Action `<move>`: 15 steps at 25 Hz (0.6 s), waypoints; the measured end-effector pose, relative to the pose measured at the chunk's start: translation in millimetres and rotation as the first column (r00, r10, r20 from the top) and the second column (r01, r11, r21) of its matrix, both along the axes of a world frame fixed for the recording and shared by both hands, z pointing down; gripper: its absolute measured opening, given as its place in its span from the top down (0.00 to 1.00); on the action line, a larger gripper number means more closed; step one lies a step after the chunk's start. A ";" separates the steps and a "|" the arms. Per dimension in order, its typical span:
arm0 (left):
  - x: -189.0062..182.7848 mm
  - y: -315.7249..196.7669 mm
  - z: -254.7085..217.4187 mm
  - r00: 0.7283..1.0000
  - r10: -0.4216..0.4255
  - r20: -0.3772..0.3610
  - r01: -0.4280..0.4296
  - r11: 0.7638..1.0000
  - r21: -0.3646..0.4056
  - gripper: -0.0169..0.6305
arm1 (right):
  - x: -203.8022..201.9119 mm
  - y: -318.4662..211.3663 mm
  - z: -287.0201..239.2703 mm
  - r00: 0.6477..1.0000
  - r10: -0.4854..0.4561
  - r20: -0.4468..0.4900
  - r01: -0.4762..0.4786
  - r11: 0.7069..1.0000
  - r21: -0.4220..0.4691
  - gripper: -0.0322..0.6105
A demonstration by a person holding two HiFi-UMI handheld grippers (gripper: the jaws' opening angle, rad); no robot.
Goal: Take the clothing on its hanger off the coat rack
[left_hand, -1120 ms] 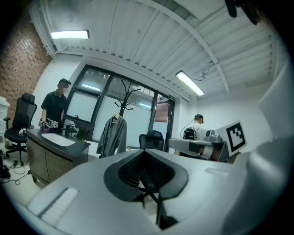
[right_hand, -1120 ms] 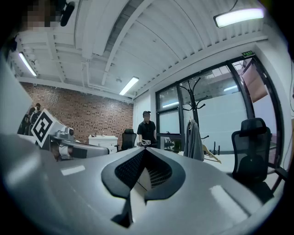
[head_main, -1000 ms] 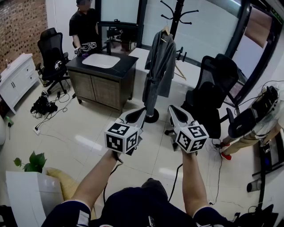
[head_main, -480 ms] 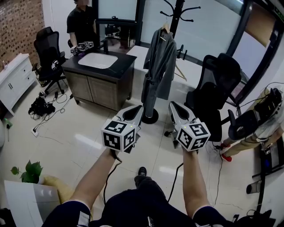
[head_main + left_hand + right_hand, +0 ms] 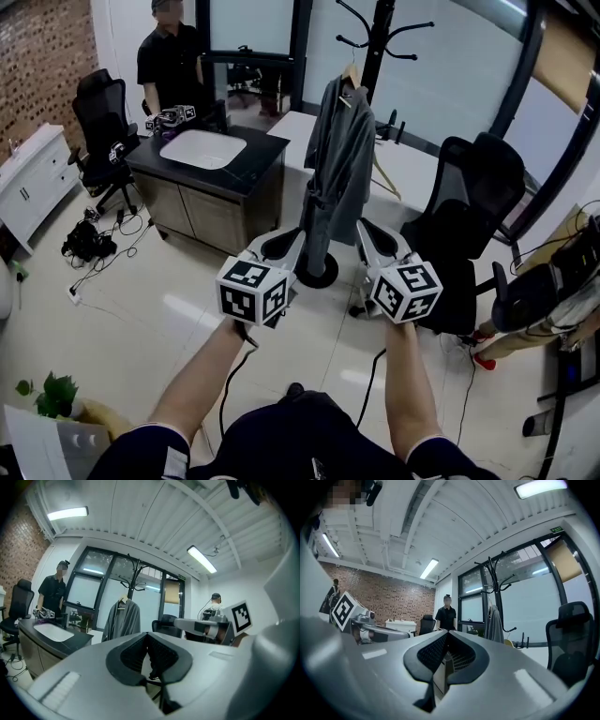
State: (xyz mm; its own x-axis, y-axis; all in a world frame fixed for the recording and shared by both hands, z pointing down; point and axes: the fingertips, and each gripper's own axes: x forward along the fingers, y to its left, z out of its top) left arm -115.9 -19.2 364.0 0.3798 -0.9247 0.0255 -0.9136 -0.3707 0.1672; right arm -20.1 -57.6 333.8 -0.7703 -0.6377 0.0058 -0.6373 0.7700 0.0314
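A grey robe (image 5: 336, 164) hangs on a wooden hanger (image 5: 350, 71) from a black coat rack (image 5: 374, 42) ahead of me. Both grippers are held side by side in front of it, some way short of the robe. My left gripper (image 5: 296, 236) is shut with nothing in it, and so is my right gripper (image 5: 362, 229). In the left gripper view the robe (image 5: 122, 620) hangs beyond the closed jaws, with the rack (image 5: 133, 576) above it. The right gripper view shows the robe (image 5: 493, 626) small and far off, right of centre.
A dark cabinet with a white sink (image 5: 208, 152) stands left of the rack, and a person (image 5: 169, 64) stands behind it. A black office chair (image 5: 471, 211) sits right of the rack, a white table (image 5: 417, 173) behind. Another person (image 5: 562, 286) sits far right. Cables (image 5: 89, 239) lie on the floor.
The view has moved forward and the rack, robe and cabinet now sit closer. Both grippers stay shut and side by side.
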 end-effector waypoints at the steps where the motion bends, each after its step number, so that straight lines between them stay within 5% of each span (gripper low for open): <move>1: 0.6 -11.0 -0.3 1.000 -0.003 0.000 0.003 1.000 -0.001 0.95 | -0.5 -10.8 -0.9 1.000 -0.007 -0.003 0.007 1.000 0.000 0.95; 15: -12.7 -130.0 -11.8 1.000 0.013 -0.011 -0.013 1.000 0.009 0.95 | -21.0 -126.0 -12.6 0.999 -0.018 -0.033 0.018 1.000 0.016 0.95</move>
State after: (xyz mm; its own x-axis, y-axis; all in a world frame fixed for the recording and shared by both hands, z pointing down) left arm -128.6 -149.2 352.2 0.3918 -0.9200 0.0131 -0.9069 -0.3837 0.1741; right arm -41.0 -183.6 321.2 -0.7812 -0.6239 0.0214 -0.6216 0.7806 0.0648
